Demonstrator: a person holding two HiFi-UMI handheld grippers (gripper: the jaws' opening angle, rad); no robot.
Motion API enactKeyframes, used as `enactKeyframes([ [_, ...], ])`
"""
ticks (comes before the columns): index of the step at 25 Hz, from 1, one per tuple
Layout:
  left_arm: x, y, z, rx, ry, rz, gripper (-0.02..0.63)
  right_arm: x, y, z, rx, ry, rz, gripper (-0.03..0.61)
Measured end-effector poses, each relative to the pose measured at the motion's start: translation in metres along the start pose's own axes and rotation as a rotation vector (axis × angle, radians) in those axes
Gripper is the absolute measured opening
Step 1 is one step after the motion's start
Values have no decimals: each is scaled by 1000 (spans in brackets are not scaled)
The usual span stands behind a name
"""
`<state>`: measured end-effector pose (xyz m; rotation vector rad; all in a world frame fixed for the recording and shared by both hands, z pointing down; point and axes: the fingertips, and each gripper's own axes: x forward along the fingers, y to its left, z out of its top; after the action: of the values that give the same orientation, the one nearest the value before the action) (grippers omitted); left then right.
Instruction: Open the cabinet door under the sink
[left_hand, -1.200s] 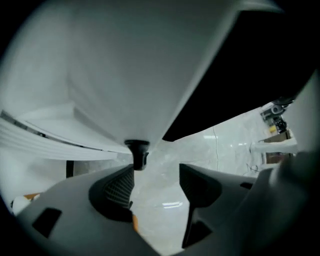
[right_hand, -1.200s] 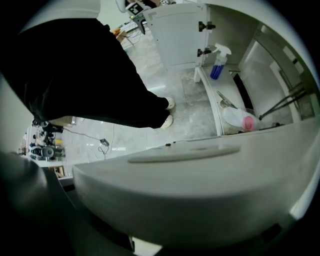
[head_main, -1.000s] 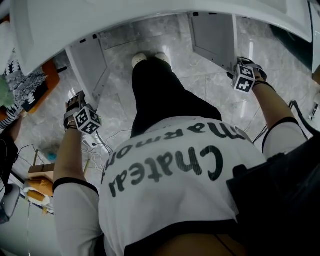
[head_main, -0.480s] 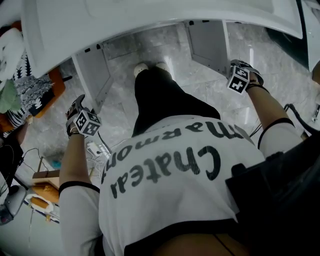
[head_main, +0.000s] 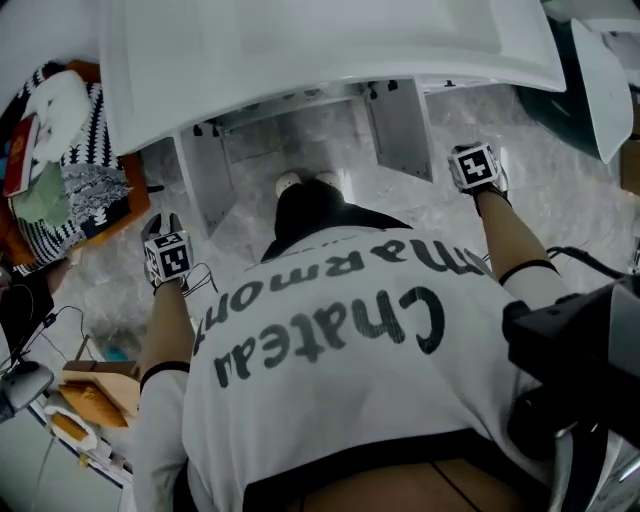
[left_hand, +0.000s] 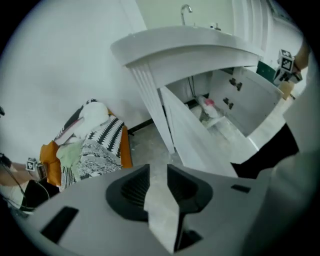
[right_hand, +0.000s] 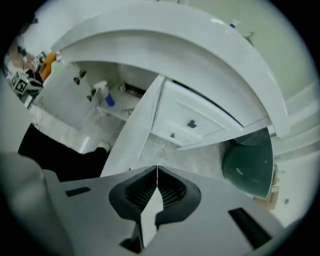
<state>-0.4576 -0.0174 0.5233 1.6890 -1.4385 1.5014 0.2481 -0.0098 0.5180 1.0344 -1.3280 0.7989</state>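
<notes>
Since both cabinet doors (head_main: 203, 185) under the sink (head_main: 320, 60) already stood swung out, at 11 and 1 o'clock of the person's legs (head_main: 315, 210), the opening looked done and the remaining risks were knocks. The left gripper (left_hand: 158, 172), at 8 o'clock of the left door and clear of it, had just been closing, its jaws slightly apart on nothing. The right gripper (right_hand: 157, 175), at 4 o'clock of the right door, had just closed, jaws together and empty. A knee or gripper could nudge a door back shut. Pushed wider, the left door might strike the heap of clothes (head_main: 60, 170) at its 9 o'clock.
</notes>
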Motion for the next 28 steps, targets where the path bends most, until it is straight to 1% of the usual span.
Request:
enactKeyframes([
  [1, -6, 4, 9, -31, -28, 18, 96, -7, -2, 12, 38, -59, 6, 12],
  [2, -13, 7, 20, -60, -56, 34, 78, -15, -6, 26, 51, -124, -2, 12],
  [4, -27, 15, 44, -110, -117, 54, 74, -32, -17, 53, 70, -244, -29, 12],
  [5, -33, 19, 57, -138, -151, 62, 74, -41, -21, 64, 95, -288, -30, 12],
  [8, -52, 31, 91, -242, -259, 82, 74, -68, -23, 97, 216, -429, 22, 12],
  [10, -68, 40, 114, -309, -353, 98, 72, -92, -22, 119, 289, -538, 65, 12],
  [11, -78, 44, 125, -342, -406, 110, 57, -104, -22, 128, 312, -587, 79, 12],
  [13, -102, 49, 148, -410, -518, 117, 44, -128, -21, 145, 329, -667, 98, 12],
  [15, -128, 49, 173, -449, -626, 90, 34, -153, -16, 160, 333, -742, 129, 12],
  [17, -154, 49, 198, -470, -733, 42, 28, -181, -13, 177, 347, -843, 180, 12],
  [18, -167, 50, 212, -502, -790, -2, 25, -197, -12, 187, 356, -901, 215, 12],
  [20, -192, 45, 243, -571, -899, -135, 23, -235, -4, 209, 356, -1016, 298, 12],
  [21, -206, 39, 259, -571, -946, -206, 23, -254, 3, 221, 338, -1065, 338, 12],
  [22, -221, 30, 276, -542, -986, -270, 23, -273, 13, 232, 308, -1106, 369, 12],
  [24, -251, 6, 308, -443, -1043, -378, 23, -307, 36, 251, 221, -1168, 406, 12],
  [26, -278, -22, 334, -352, -1079, -469, 12, -337, 63, 266, 127, -1217, 433, 12],
  [28, -303, -48, 351, -288, -1104, -552, 8, -361, 91, 275, 40, -1258, 463, 12],
])
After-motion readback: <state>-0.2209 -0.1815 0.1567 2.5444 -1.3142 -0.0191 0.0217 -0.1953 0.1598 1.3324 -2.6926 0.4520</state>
